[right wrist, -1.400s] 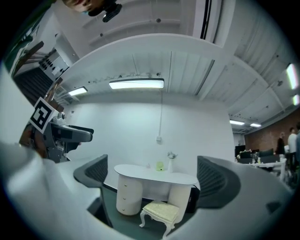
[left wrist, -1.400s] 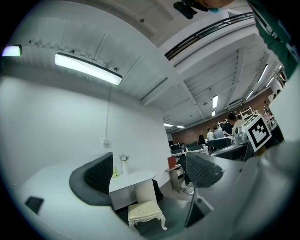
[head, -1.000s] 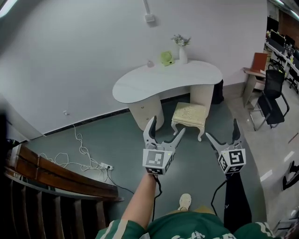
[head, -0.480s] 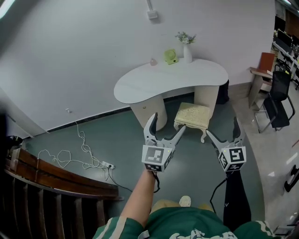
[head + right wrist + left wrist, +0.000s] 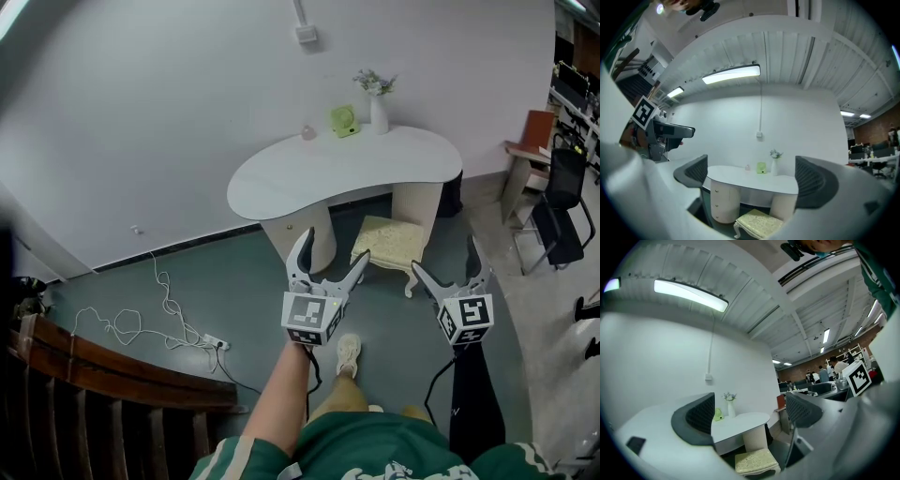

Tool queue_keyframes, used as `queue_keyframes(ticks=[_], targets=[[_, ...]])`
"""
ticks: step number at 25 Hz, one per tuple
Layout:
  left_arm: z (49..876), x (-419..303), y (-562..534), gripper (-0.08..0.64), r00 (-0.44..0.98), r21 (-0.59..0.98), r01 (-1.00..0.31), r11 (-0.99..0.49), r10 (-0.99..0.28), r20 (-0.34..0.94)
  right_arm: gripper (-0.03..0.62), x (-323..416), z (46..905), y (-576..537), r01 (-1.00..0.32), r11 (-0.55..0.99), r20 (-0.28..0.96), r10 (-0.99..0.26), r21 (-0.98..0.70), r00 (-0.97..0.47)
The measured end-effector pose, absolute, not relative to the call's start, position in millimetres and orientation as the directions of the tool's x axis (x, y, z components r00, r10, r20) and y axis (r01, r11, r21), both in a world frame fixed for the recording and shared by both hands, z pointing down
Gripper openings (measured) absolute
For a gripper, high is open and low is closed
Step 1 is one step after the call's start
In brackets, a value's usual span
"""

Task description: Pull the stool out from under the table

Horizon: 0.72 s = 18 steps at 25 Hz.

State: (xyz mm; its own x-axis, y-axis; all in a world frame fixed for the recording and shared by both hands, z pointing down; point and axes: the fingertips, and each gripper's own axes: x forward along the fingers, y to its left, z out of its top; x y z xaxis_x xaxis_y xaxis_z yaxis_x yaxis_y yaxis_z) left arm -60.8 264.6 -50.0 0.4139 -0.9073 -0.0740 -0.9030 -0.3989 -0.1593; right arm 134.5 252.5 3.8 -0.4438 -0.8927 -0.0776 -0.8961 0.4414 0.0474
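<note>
A small stool point(image 5: 389, 244) with a cream patterned cushion and curved white legs stands half under the white kidney-shaped table point(image 5: 309, 167), between its two pedestals. The stool point(image 5: 756, 461) also shows low in the left gripper view, and the stool point(image 5: 759, 224) appears again in the right gripper view below the table point(image 5: 754, 181). My left gripper point(image 5: 327, 262) is open and held in the air short of the stool. My right gripper point(image 5: 448, 269) is open too, to the stool's right. Nothing is between either pair of fingers.
On the table stand a white vase with flowers point(image 5: 378, 103), a green clock point(image 5: 341, 120) and a small pink object point(image 5: 308, 133). A white cable and power strip point(image 5: 211, 341) lie on the floor at left. Dark wooden rails point(image 5: 103, 394) sit bottom left. Chairs point(image 5: 561, 206) stand at right.
The table and stool have come a little closer in the head view. My foot has stepped forward into view below the grippers. Both grippers stay open.
</note>
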Motion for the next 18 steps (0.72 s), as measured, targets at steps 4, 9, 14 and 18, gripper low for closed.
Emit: queue_keyframes(ticks=[4, 9, 14, 18], targets=[[-47.1, -65.1, 222.5, 0.465, 0.424, -0.167, -0.898, -0.407, -0.903, -0.076, 0.594, 129.6, 3.2, 215.6, -0.896, 0.439, -0.077, -0.893, 0.067, -0.443], [-42.9, -71.8, 148.0, 0.465, 0.429, -0.217, -0.888, -0.406, -0.900, -0.071, 0.592, 126.5, 11.3, 151.0, -0.906, 0.415, -0.065, -0.905, 0.081, -0.420], [-44.7, -85.1, 54.0, 0.465, 0.459, -0.251, -0.869, -0.426, -0.883, -0.092, 0.591, 118.1, 3.5, 67.5, -0.918, 0.385, -0.069, -0.918, 0.090, -0.391], [-34.0, -93.8, -22.0, 0.465, 0.485, -0.246, -0.856, -0.455, -0.872, -0.073, 0.586, 110.8, 9.2, -2.1, -0.933, 0.350, -0.052, -0.933, 0.086, -0.355]])
